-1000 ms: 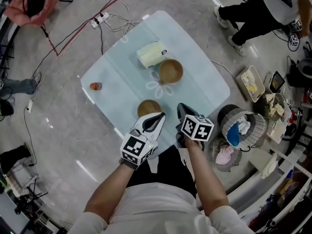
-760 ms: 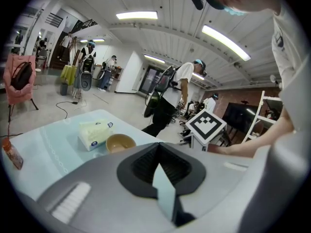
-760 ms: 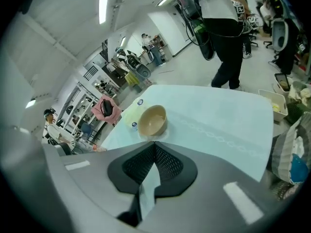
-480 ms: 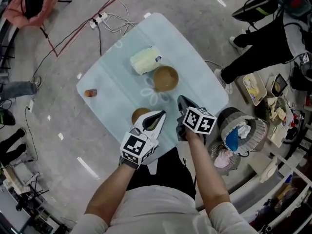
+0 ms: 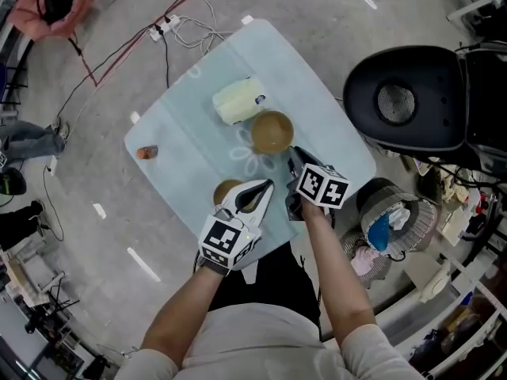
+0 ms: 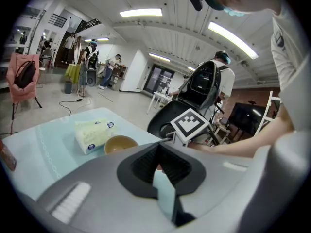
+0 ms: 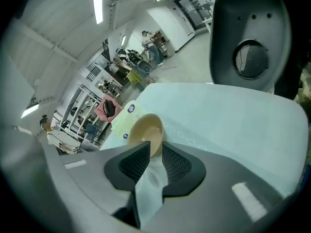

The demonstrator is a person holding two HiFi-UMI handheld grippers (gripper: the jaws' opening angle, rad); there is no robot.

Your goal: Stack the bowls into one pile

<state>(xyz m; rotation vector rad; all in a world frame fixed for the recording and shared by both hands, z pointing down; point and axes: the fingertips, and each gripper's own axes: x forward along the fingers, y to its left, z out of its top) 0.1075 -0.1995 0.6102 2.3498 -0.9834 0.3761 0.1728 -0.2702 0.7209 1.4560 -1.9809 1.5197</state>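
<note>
Two brown bowls stand apart on the pale blue table [image 5: 182, 125]. The far bowl [image 5: 272, 131] [image 6: 120, 143] [image 7: 146, 130] is beside a tissue pack. The near bowl [image 5: 228, 190] is partly hidden under my left gripper [image 5: 264, 187] [image 6: 156, 147], which hovers over its right rim with jaws closed and nothing between them. My right gripper [image 5: 292, 155] [image 7: 156, 144] sits just short of the far bowl, pointing at it. Its jaws stand a narrow gap apart and hold nothing.
A pale yellow tissue pack [image 5: 239, 100] [image 6: 92, 134] lies touching the far bowl's back left. A small red object [image 5: 146, 152] sits near the table's left edge. A black chair [image 5: 408, 97] [image 7: 250, 38] stands close to the table's right side, a wire basket [image 5: 392, 216] below it. Cables [image 5: 170, 30] cross the floor.
My right gripper has crept forward toward the far bowl. The left gripper has barely shifted. The person in black at the upper right is gone from view and a black chair shows there.
</note>
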